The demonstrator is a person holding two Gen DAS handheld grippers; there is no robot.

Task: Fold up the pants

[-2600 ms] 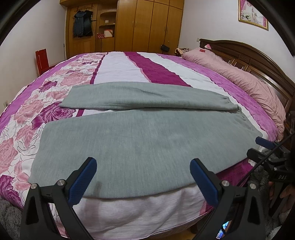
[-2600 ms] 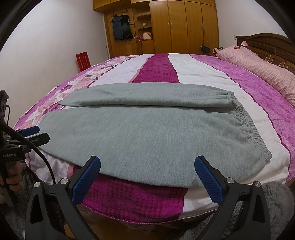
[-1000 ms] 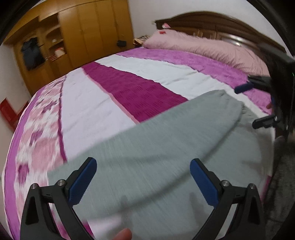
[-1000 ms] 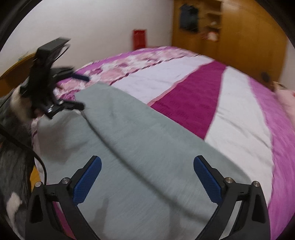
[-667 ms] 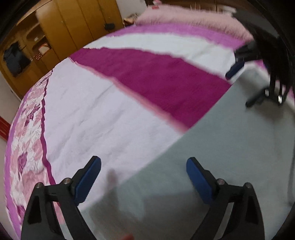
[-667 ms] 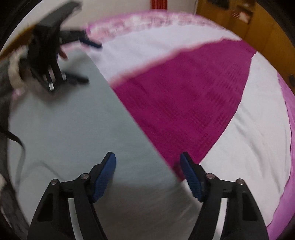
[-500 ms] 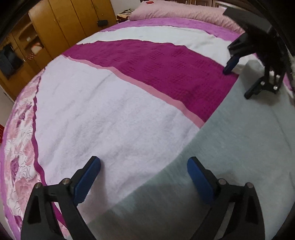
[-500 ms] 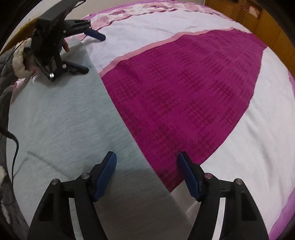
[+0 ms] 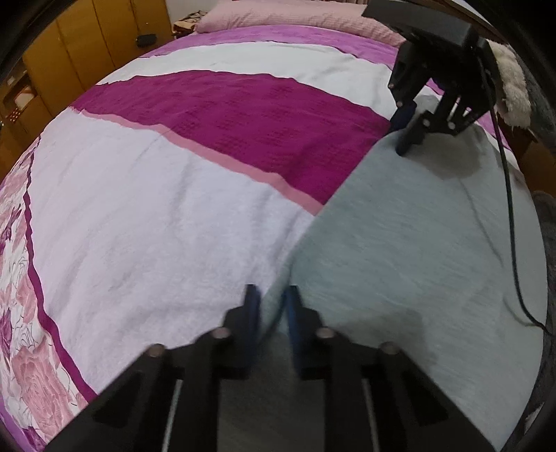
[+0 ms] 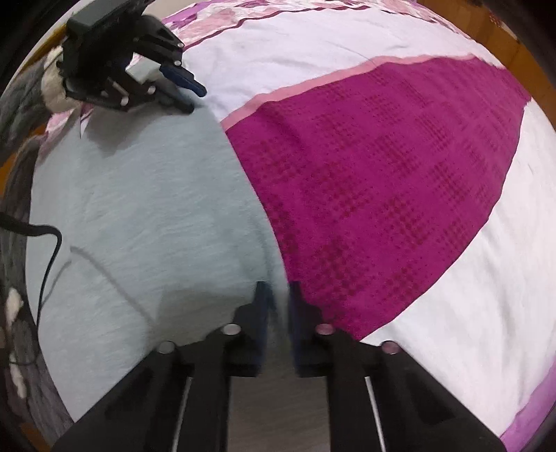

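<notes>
The grey pants (image 9: pixel 399 250) lie flat on the bed, also seen in the right wrist view (image 10: pixel 139 215). My left gripper (image 9: pixel 271 306) is shut on the far edge of the pants near one end. My right gripper (image 10: pixel 278 302) is shut on the same far edge near the other end. Each gripper shows in the other's view: the right one (image 9: pixel 405 134) at the upper right, the left one (image 10: pixel 189 94) at the upper left, both low on the fabric edge.
The bedspread (image 9: pixel 156 194) has white, magenta and floral pink stripes. A pink pillow (image 9: pixel 295 14) lies by the headboard. Wooden wardrobes (image 9: pixel 80 45) stand beyond the bed. A black cable (image 9: pixel 510 222) trails over the pants.
Both grippers moved from the near side over the pants to the far edge, lowered onto it, and closed from wide open to shut on the fabric.
</notes>
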